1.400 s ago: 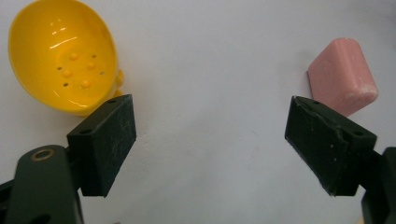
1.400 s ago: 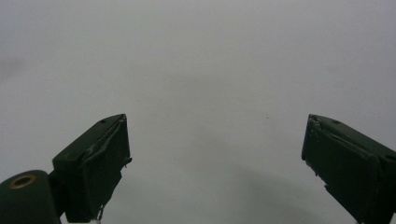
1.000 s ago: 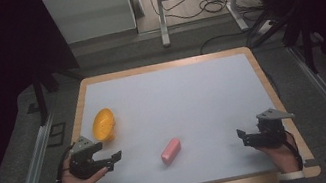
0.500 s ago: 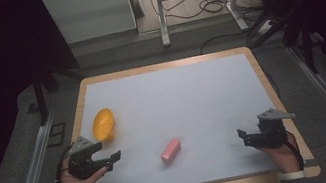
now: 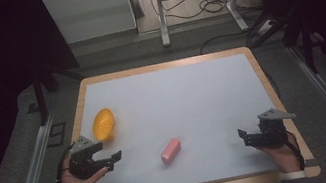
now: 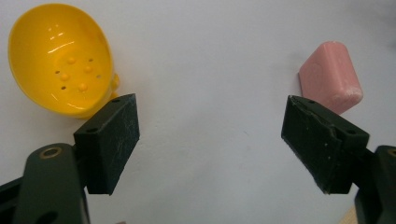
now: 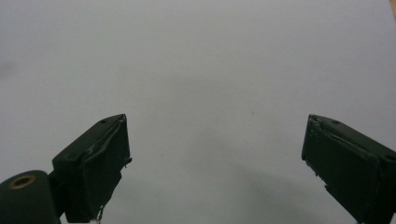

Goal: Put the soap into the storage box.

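Observation:
A pink soap-like block (image 5: 171, 150) lies on the white table top, a little front of centre; it sits at the upper right in the left gripper view (image 6: 331, 75). A yellow perforated scoop-like dish (image 5: 103, 124) rests near the left edge, and appears at the upper left in that view (image 6: 60, 58). My left gripper (image 5: 112, 161) is open at the front left, jaws wide apart with bare table between them (image 6: 210, 140). My right gripper (image 5: 243, 137) is open at the front right, over bare white surface (image 7: 215, 154). Neither holds anything.
The white table top has a wooden rim (image 5: 272, 87). Metal rails (image 5: 36, 159) run along both sides at floor level. Beyond the far edge stand a frame with cables (image 5: 197, 9) and a pale cabinet (image 5: 91, 12).

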`<move>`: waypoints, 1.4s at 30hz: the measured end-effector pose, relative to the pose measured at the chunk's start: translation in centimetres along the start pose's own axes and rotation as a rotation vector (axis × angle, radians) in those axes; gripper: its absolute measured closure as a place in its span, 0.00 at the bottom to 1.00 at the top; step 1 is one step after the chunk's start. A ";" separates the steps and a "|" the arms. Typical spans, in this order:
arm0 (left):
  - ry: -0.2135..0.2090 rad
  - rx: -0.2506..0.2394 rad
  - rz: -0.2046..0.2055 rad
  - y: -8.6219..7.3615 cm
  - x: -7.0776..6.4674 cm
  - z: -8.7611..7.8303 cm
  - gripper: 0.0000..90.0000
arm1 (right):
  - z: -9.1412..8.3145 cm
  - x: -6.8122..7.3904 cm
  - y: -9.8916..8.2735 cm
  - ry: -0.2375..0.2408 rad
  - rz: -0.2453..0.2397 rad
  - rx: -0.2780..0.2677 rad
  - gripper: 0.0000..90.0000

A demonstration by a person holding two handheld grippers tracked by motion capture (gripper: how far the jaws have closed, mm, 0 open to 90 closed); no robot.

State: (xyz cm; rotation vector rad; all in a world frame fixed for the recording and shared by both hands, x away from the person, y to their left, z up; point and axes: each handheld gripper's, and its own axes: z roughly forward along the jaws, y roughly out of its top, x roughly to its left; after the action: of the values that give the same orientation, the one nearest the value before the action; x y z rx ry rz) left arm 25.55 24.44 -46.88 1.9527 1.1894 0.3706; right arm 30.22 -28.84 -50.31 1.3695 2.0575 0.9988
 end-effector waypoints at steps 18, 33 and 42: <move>-0.009 0.018 0.024 0.6 -0.7 0.1 0.22 | 0.0 -0.2 -0.1 -0.007 -0.003 0.004 0.08; -0.033 0.074 0.051 3.3 -2.2 0.5 0.22 | 0.2 -0.2 0.1 -0.002 -0.006 0.002 0.08; -0.061 0.125 0.100 4.6 -3.5 1.7 0.22 | 0.2 -0.3 0.1 -0.005 -0.006 0.007 0.08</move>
State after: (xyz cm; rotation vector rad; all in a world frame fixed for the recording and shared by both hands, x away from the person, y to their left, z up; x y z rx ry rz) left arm 27.56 19.62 -43.93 2.1220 1.1020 0.2922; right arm 30.57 -29.03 -50.40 1.3678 2.0627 0.9857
